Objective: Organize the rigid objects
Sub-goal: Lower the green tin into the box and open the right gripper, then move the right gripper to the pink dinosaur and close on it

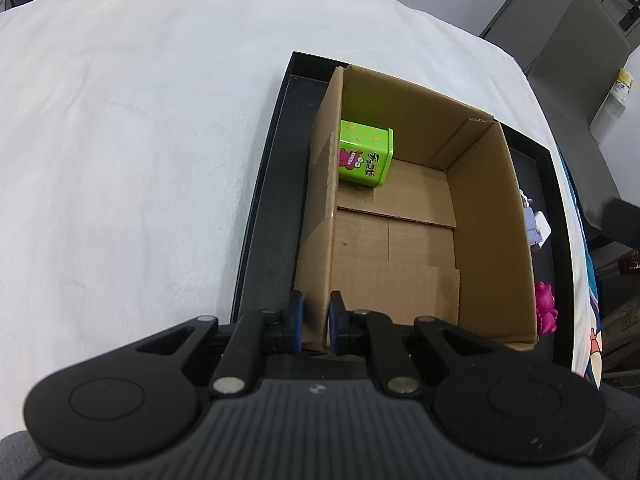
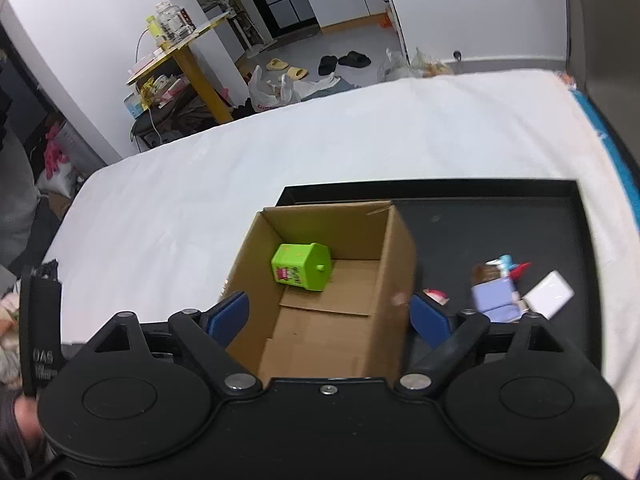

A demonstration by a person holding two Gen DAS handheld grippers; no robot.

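Observation:
An open cardboard box [image 1: 492, 220] [image 2: 394, 264] stands in a black tray [image 1: 276, 184] [image 2: 500, 232]. Inside it, at the far left corner, lies a green tin [image 1: 366, 154] [image 2: 301, 267] with a pink cartoon figure on it. My left gripper [image 1: 316, 320] is shut on the box's near left wall, one pad on each side of the cardboard. Above the box's near end my right gripper [image 2: 330, 318] is open, with nothing between its blue pads [image 2: 230, 316].
On the tray, right of the box, lie a lilac blocky figure [image 2: 494, 300] [image 1: 530, 220], a white block [image 2: 550, 294], a small red and white piece [image 2: 436, 295] and a pink figure [image 1: 546, 312]. A white cloth [image 1: 140, 140] covers the table. A grey chair [image 1: 580, 52] stands beyond the right edge.

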